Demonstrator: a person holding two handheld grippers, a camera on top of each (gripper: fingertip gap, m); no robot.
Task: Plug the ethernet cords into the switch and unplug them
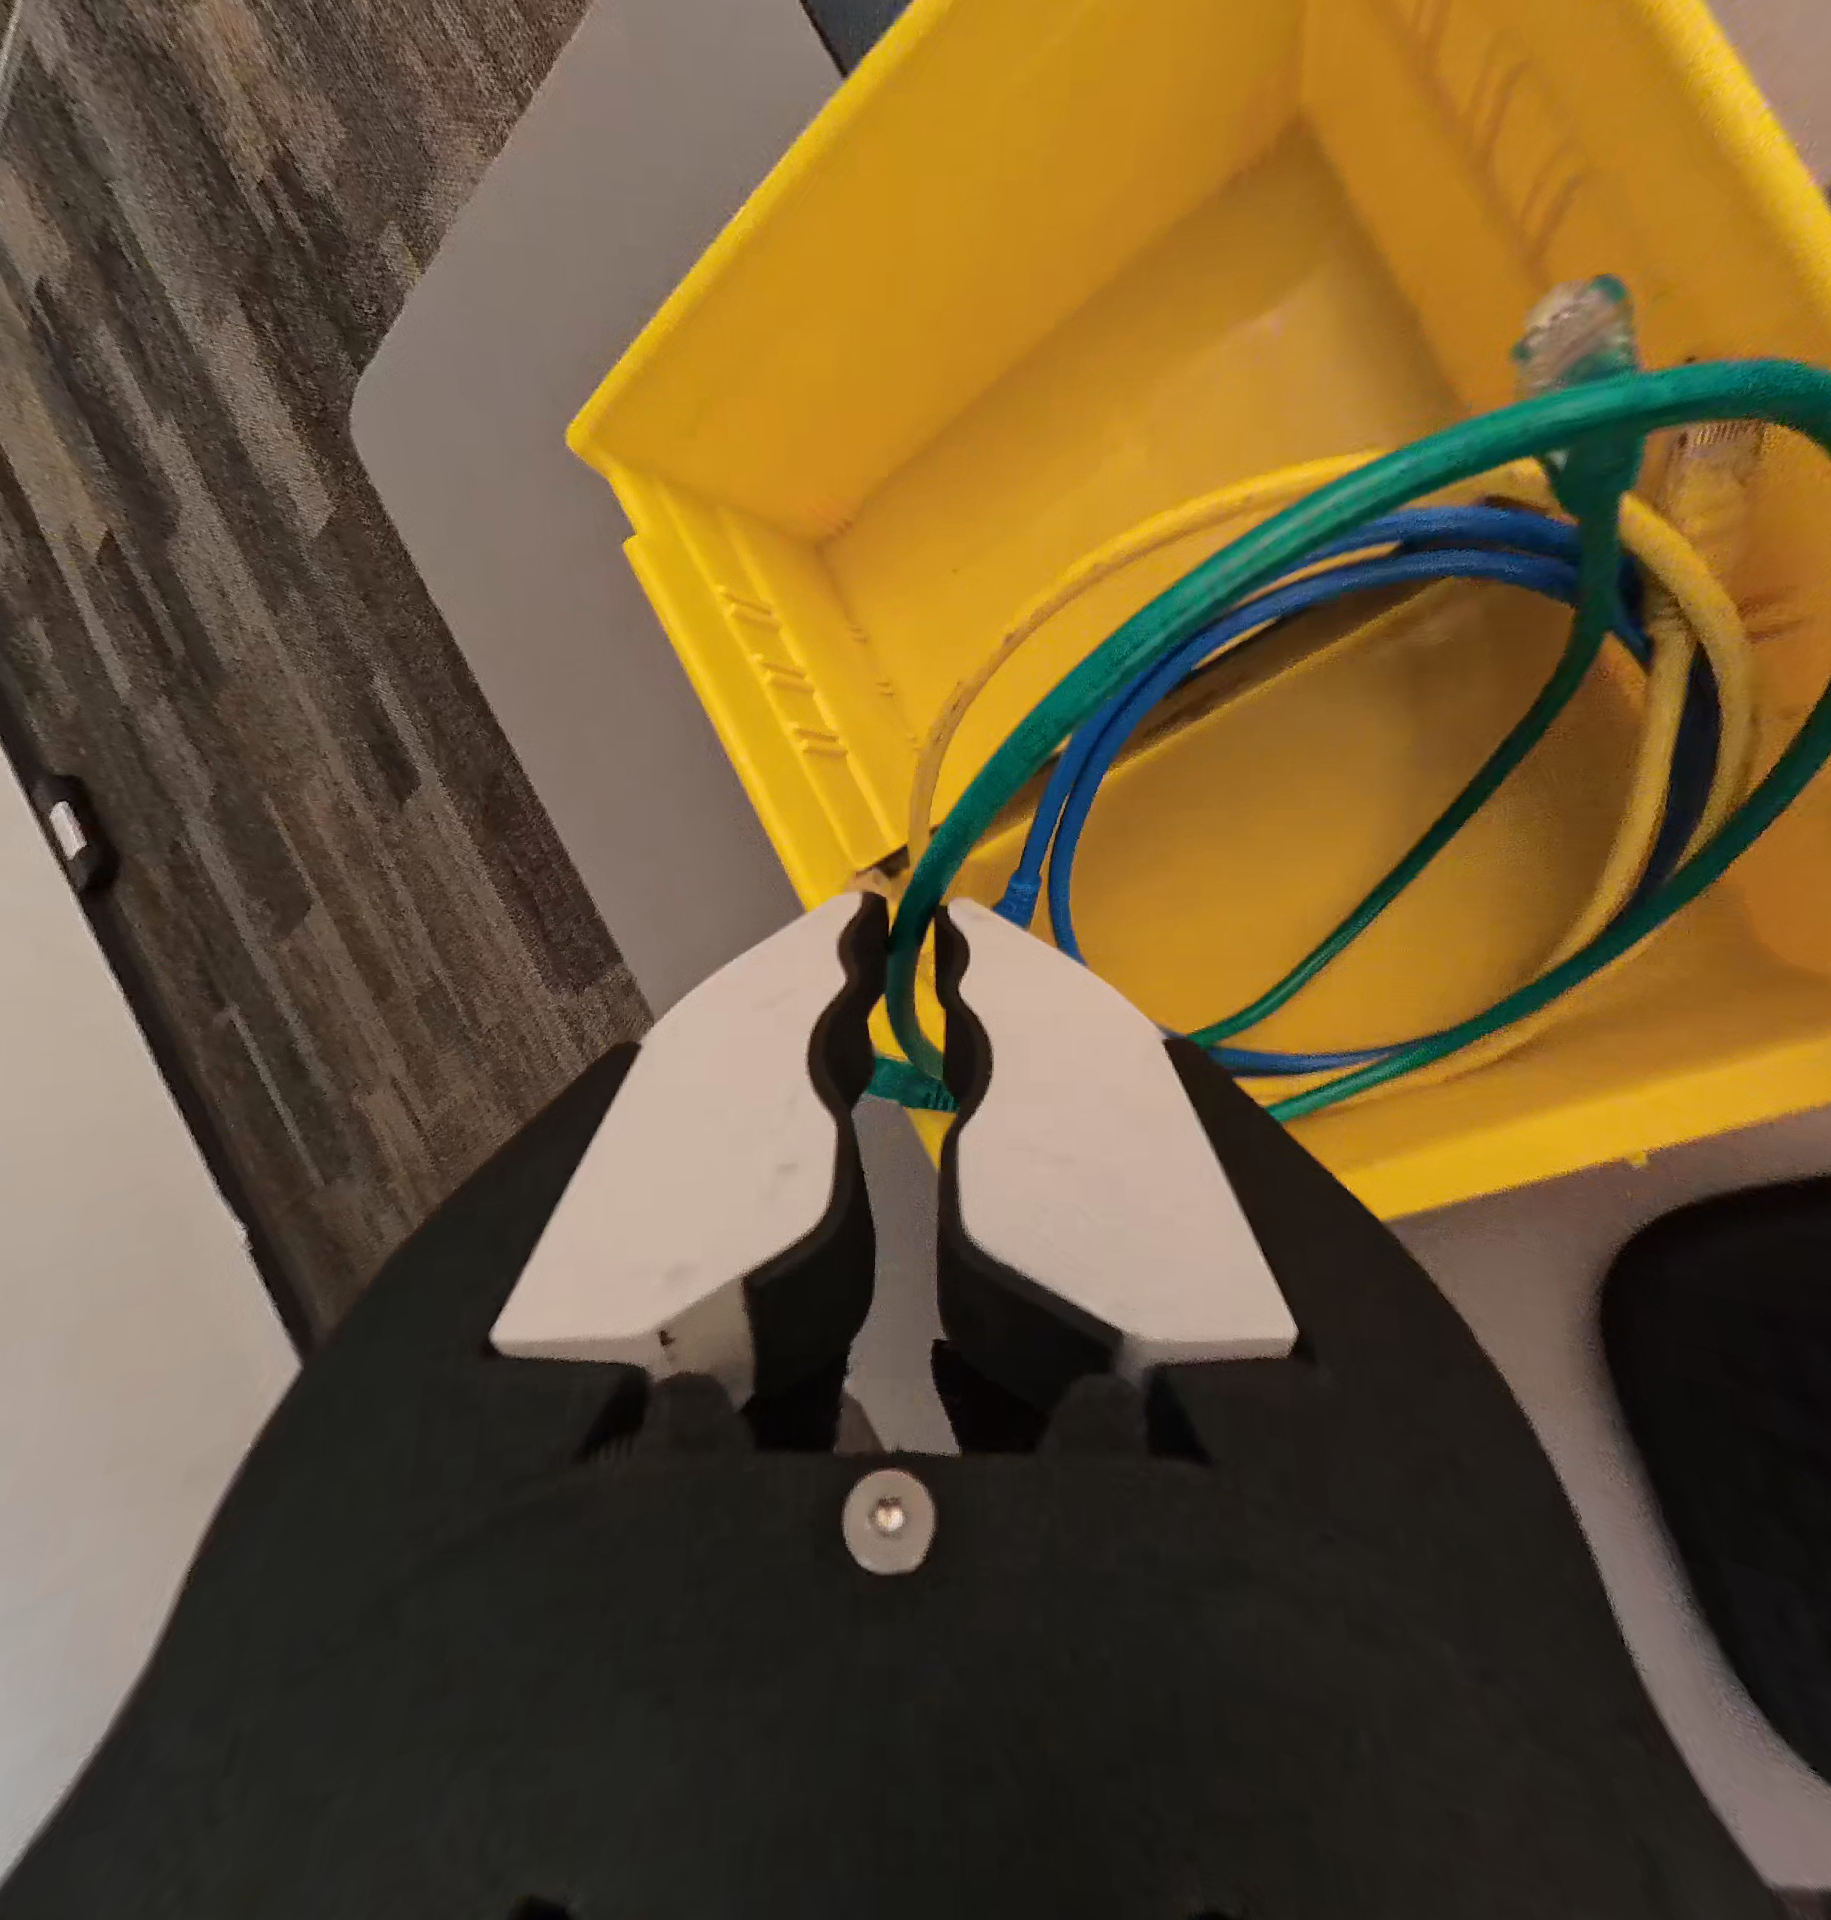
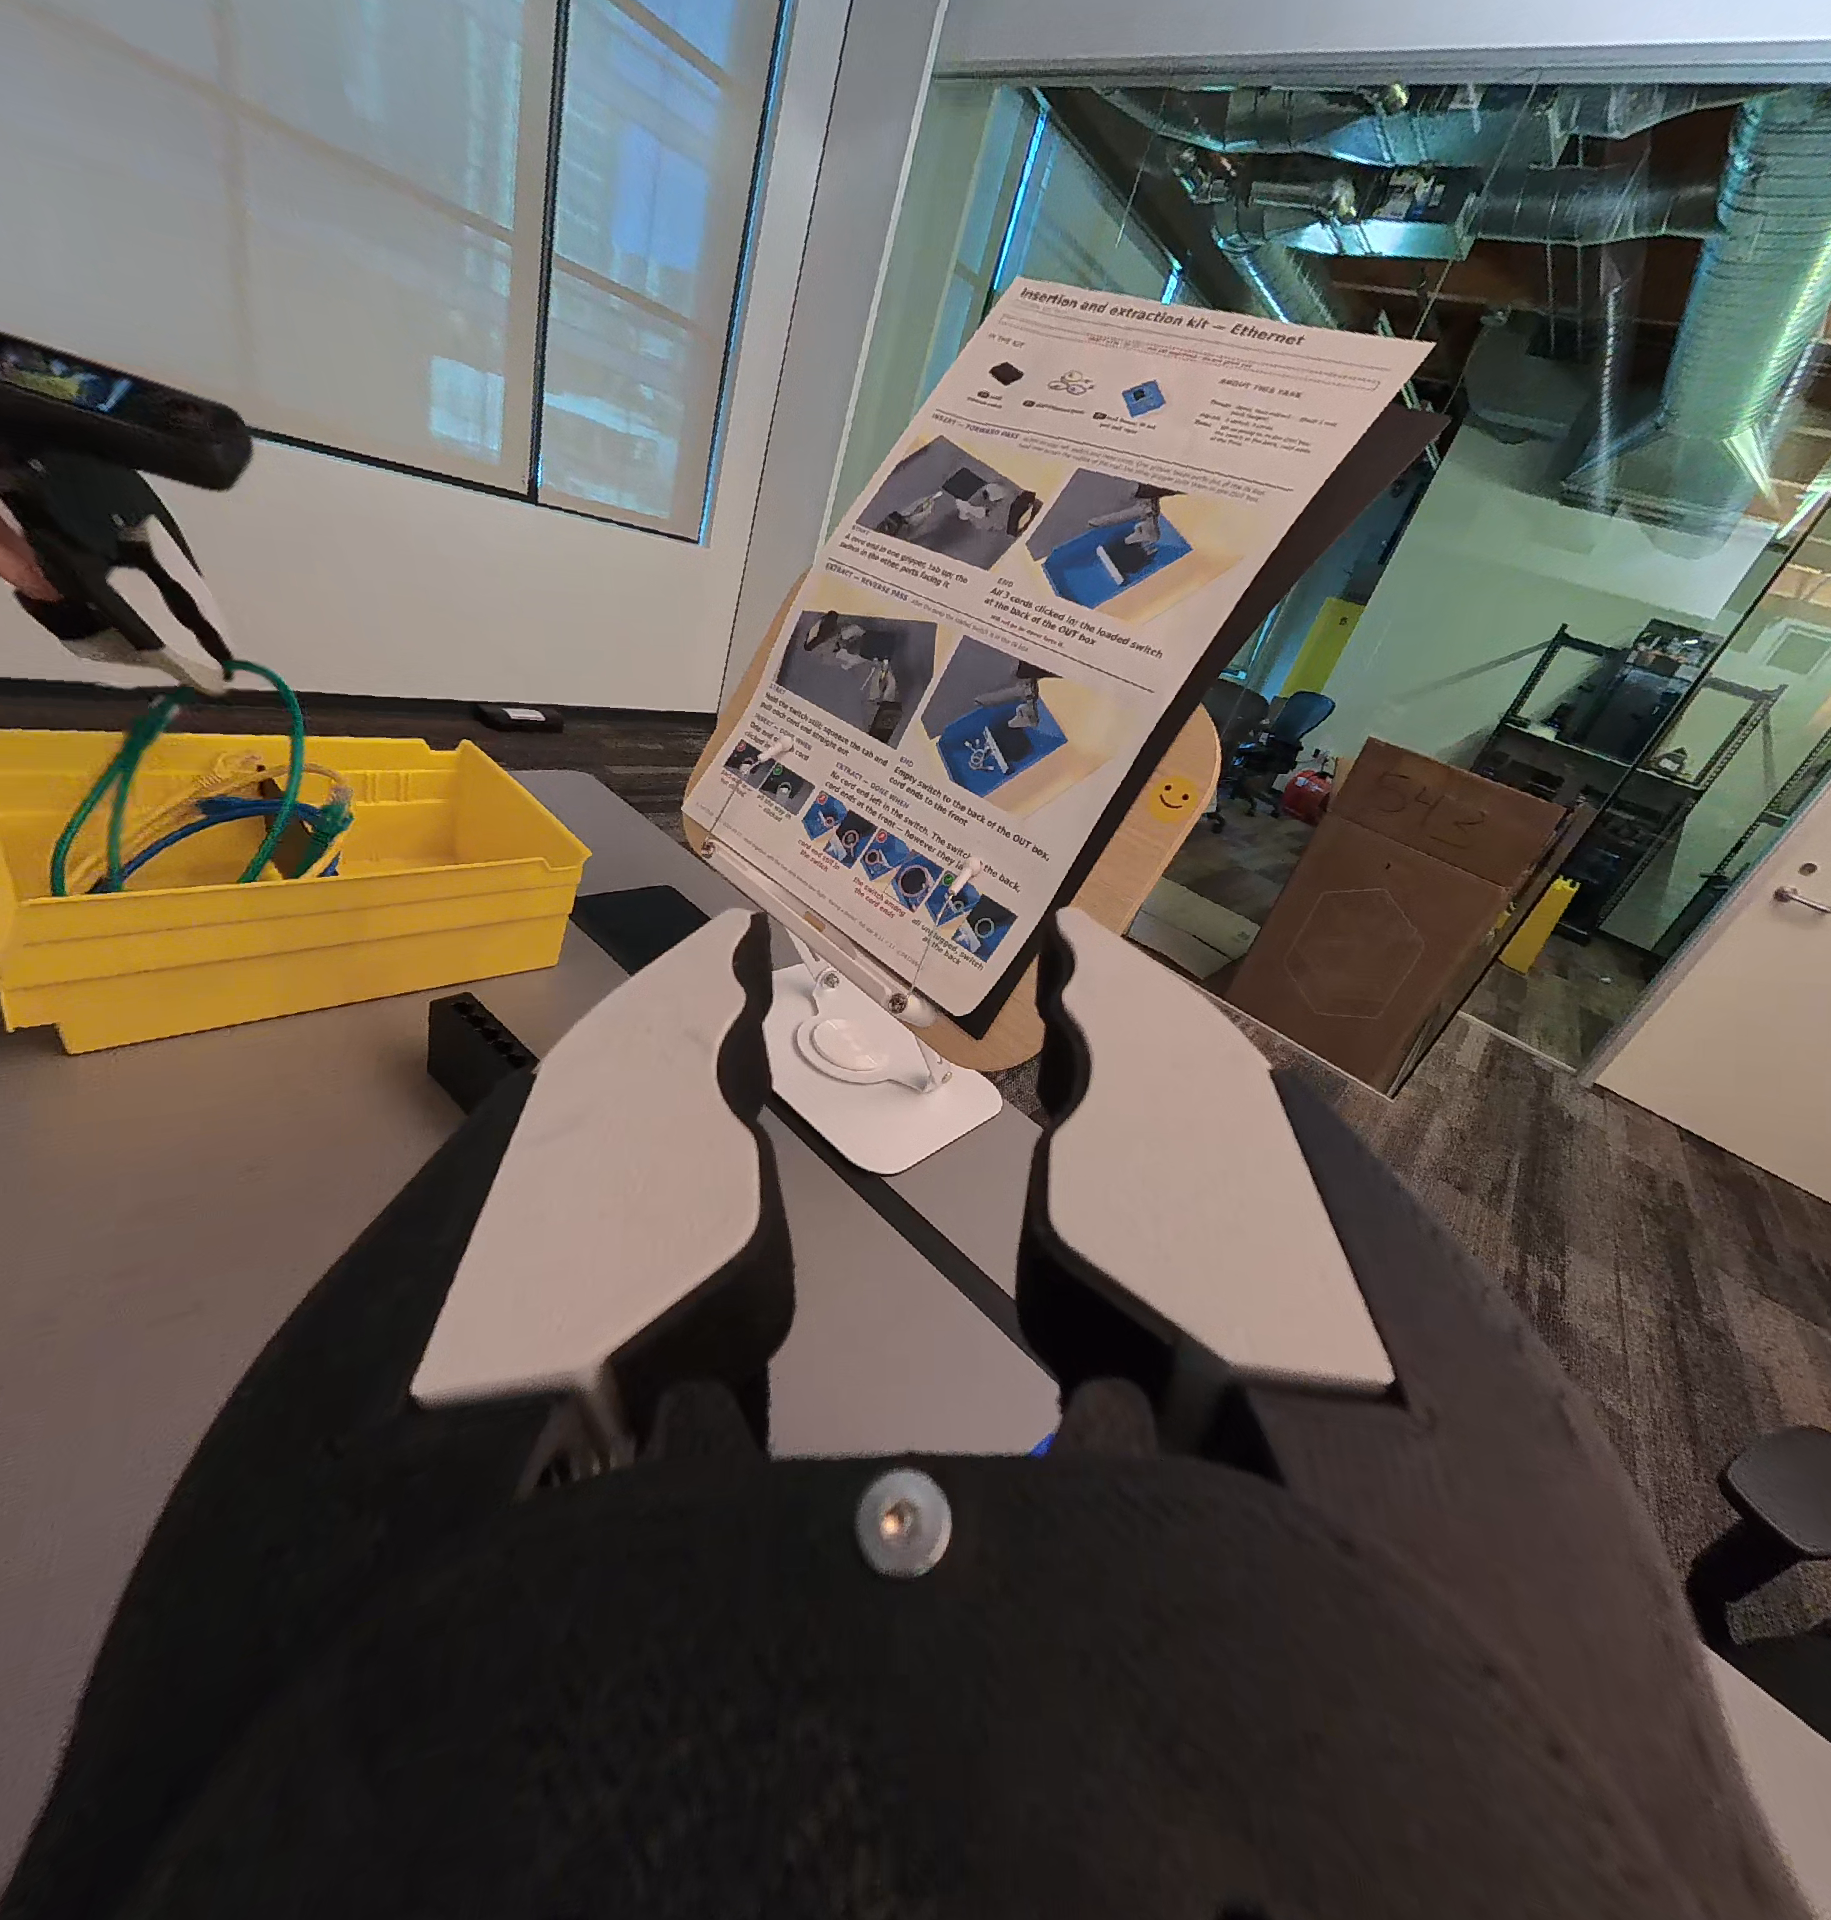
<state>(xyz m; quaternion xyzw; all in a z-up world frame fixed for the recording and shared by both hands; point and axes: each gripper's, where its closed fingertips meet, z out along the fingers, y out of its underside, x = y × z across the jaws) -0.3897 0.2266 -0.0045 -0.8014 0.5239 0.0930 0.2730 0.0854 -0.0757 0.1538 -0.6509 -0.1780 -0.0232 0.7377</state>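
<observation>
My left gripper [image 1: 909, 920] is shut on the green ethernet cord [image 1: 1254, 561], holding its loop above the yellow bin [image 1: 890, 312]. The cord's green plug end [image 1: 906, 1086] shows between the fingers. A blue cord [image 1: 1254, 603] and a yellow cord [image 1: 1669, 727] lie coiled in the bin under it. In the right wrist view the left gripper [image 2: 210, 681] lifts the green cord [image 2: 287, 727] out of the yellow bin [image 2: 267, 935] at the far left. The black switch [image 2: 475, 1044] sits on the grey table, ports facing up-right. My right gripper [image 2: 900, 956] is open and empty above the table.
An instruction sheet on a white stand [image 2: 1046, 665] stands at the table's far edge. A flat black pad [image 2: 641, 920] lies beside the bin. A black chair [image 1: 1752, 1455] is at the table's side, with grey carpet [image 1: 215, 520] beyond. A cardboard box [image 2: 1399, 904] stands on the floor. Left tips to right tips: about 60 centimetres.
</observation>
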